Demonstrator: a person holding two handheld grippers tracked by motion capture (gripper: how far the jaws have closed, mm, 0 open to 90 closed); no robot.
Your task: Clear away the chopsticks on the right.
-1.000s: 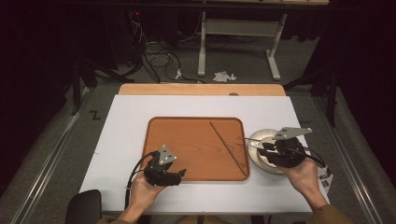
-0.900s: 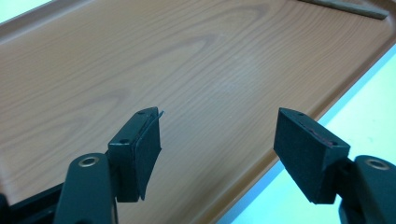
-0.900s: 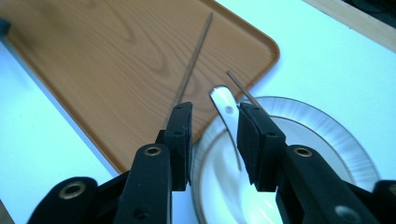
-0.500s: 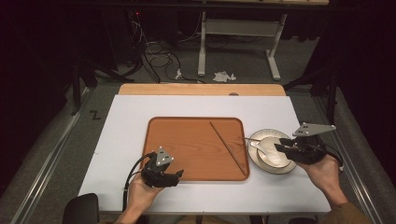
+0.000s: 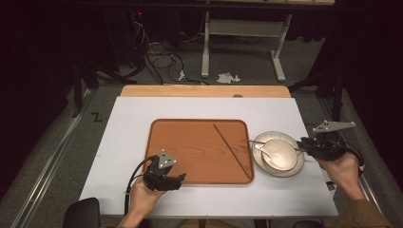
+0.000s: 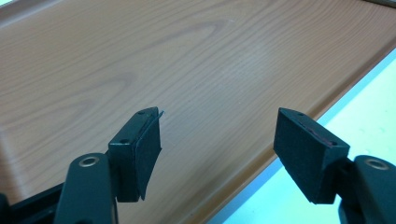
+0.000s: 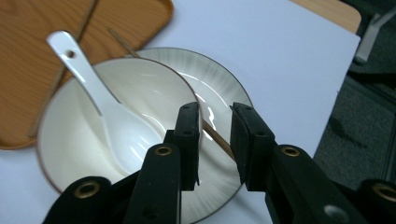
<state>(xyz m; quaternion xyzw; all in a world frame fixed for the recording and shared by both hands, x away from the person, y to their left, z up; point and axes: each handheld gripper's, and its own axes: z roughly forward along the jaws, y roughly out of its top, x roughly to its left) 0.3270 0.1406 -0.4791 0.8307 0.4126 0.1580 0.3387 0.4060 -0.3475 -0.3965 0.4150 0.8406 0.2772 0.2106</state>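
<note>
The right gripper sits at the bowl's outer rim, its jaws narrowly apart around 1 chopstick lying across the plate. The spoon rests in the bowl. Judging by this, a chopstick pickup is underway; next comes squeezing, then lifting. The left gripper, jaws wide and empty, hovers over the tray's near edge, well left of the bowl.

We are seeing a reddish-brown tray showing a wavy wood-grain pattern, lying on a white table with a pale wooden strip along its far edge. We are looking at a cream-white bowl rimmed in thin brown, nesting on a white plate with fine grey radial lines. A glossy white spoon is resting in the bowl. Both grippers, left and right, are showing matte black jaws with brass-coloured rivets.
</note>
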